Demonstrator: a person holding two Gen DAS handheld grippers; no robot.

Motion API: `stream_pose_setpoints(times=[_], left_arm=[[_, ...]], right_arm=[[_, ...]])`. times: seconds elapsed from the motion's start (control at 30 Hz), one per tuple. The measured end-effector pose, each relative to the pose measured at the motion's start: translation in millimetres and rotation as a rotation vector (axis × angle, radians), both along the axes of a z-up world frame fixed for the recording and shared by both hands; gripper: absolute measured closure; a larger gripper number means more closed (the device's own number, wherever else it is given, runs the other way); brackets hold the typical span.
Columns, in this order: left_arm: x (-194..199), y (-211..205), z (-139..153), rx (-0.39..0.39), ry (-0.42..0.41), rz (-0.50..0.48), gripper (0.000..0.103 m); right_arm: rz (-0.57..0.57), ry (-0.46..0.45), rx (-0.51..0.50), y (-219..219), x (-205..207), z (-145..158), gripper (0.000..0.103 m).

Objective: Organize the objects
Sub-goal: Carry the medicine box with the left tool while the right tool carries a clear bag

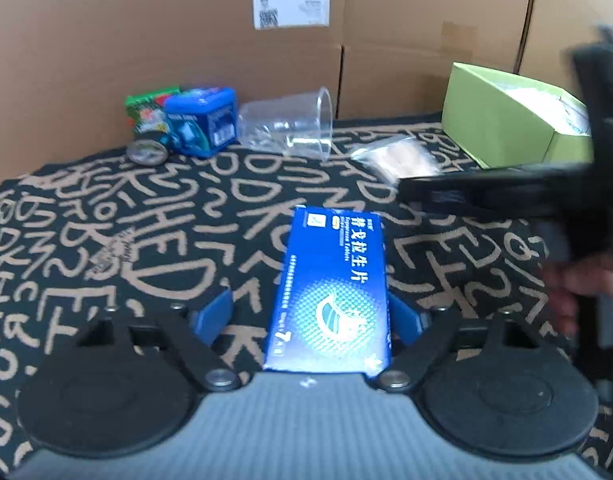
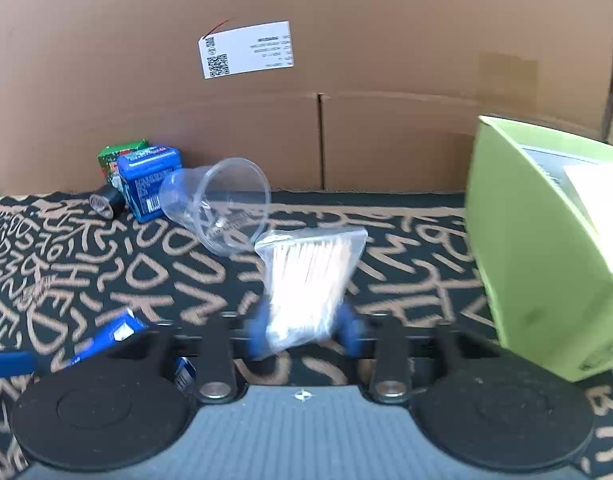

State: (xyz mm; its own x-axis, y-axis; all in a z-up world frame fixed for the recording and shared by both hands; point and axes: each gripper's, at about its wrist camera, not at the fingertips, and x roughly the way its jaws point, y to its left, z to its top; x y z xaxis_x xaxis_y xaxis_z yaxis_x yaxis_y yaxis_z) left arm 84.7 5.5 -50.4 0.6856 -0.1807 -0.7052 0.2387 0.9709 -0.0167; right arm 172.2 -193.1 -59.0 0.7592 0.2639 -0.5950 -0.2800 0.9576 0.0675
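A blue medicine box (image 1: 332,292) lies on the patterned cloth between the fingers of my left gripper (image 1: 310,312), which is open around it; its corner shows in the right wrist view (image 2: 114,334). My right gripper (image 2: 306,332) is shut on a clear bag of cotton swabs (image 2: 310,280), also seen in the left wrist view (image 1: 394,156). The right gripper's dark body (image 1: 506,192) shows at the right of the left wrist view. An open green box (image 2: 534,240) stands to the right, also in the left wrist view (image 1: 502,128).
A clear plastic cup (image 2: 218,204) lies on its side at the back. Beside it stand a blue tin (image 2: 146,180), a green carton (image 2: 118,156) and a small dark round object (image 2: 104,202). A cardboard wall (image 2: 346,100) closes off the back.
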Motion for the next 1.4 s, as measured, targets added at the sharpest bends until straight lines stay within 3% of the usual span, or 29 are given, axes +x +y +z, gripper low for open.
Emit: stream_pose_setpoints(times=[0.17, 0.23, 0.37, 0.47, 0.6, 0.83, 0.93, 1.1, 1.23, 1.4], left_arm=[[8.8, -8.2, -2.1, 0.048, -0.015, -0.004, 0.014], [10.3, -9.7, -3.0, 0.043, -0.022, -0.010, 0.019], [6.6, -13.9, 2.3, 0.033, -0.014, -0.031, 0.046], [2.2, -20.4, 4.7, 0.041, -0.005, -0.036, 0.047], [-2.3, -26.7, 16.9, -0.052, 0.016, -0.067, 0.047], [-2.6, -69.5, 71.2, -0.179, -0.064, -0.211, 0.047], [7.9, -97.1, 92.9, -0.250, -0.066, -0.271, 0.047], [25.4, -156.8, 120.5, -0.280, -0.132, -0.339, 0.047], [56.1, -206.3, 130.2, -0.385, -0.081, -0.381, 0.047], [91.2, -260.1, 131.4, -0.382, -0.108, -0.367, 0.047]], right_arm=[[-0.025, -0.011, 0.025, -31.0, -30.3, -2.1, 0.079], [-0.040, -0.017, 0.030, -40.2, -44.9, -3.1, 0.080], [-0.066, -0.020, 0.060, -59.8, -72.4, -4.9, 0.080], [-0.066, -0.017, 0.078, -75.0, -91.7, -5.0, 0.081], [-0.085, -0.035, 0.095, -93.8, -114.7, -0.2, 0.084], [-0.148, -0.154, 0.162, -136.6, -142.4, 32.5, 0.084], [-0.180, -0.225, 0.147, -153.5, -144.8, 49.4, 0.084], [-0.275, -0.312, 0.102, -187.3, -135.3, 70.2, 0.084], [-0.352, -0.354, 0.043, -212.0, -113.0, 79.2, 0.084], [-0.394, -0.365, -0.030, -231.4, -76.6, 80.5, 0.084]])
